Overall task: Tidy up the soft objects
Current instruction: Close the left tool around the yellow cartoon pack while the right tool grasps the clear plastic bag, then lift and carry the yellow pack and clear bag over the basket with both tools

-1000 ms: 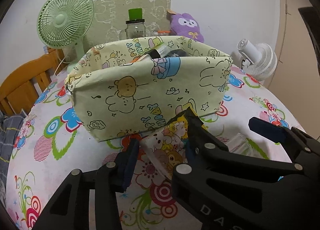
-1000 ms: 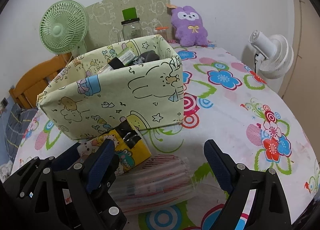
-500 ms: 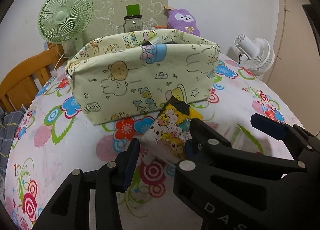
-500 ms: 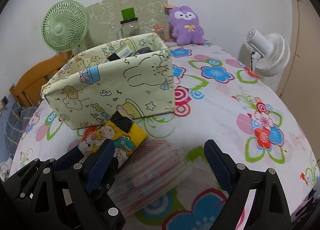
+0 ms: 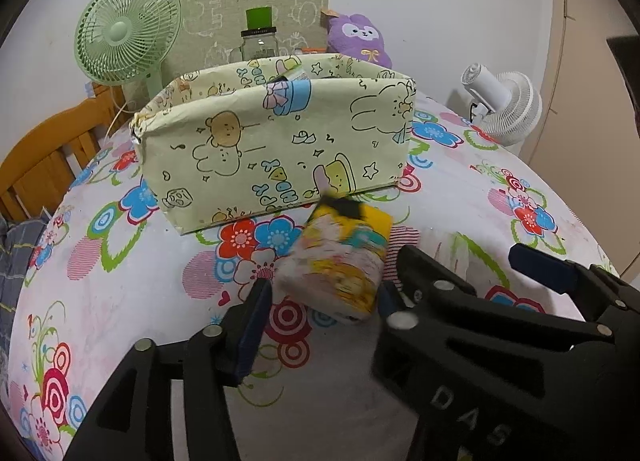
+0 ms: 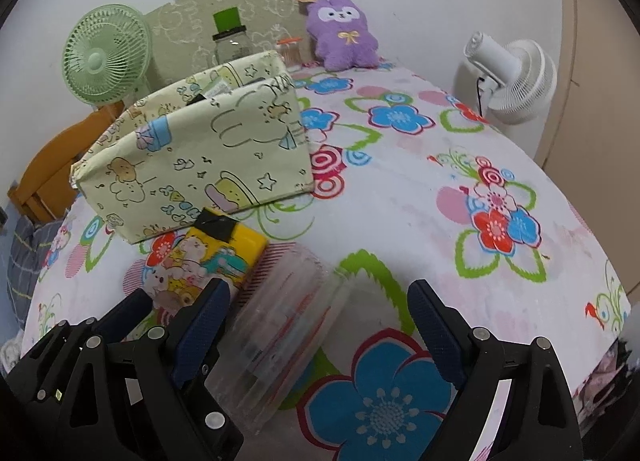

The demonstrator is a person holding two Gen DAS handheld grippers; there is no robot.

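Note:
My left gripper (image 5: 320, 297) is shut on a yellow cartoon-print tissue pack (image 5: 340, 261) and holds it in front of the pale yellow fabric storage box (image 5: 276, 133). The pack also shows in the right wrist view (image 6: 204, 261), beside that box (image 6: 192, 157). My right gripper (image 6: 320, 325) is open, its fingers on either side of a clear plastic packet with red stripes (image 6: 280, 325) that lies on the flowered tablecloth. The box holds a few items, mostly hidden by its wall.
A green fan (image 5: 126, 31), a glass jar with green lid (image 5: 259, 41) and a purple plush toy (image 6: 344, 35) stand behind the box. A white fan (image 6: 512, 77) stands at the right edge. A wooden chair (image 5: 44, 165) is at the left.
Both grippers have drawn back from the box. The left gripper has carried the tissue pack back with it. The right gripper stays open around the clear packet.

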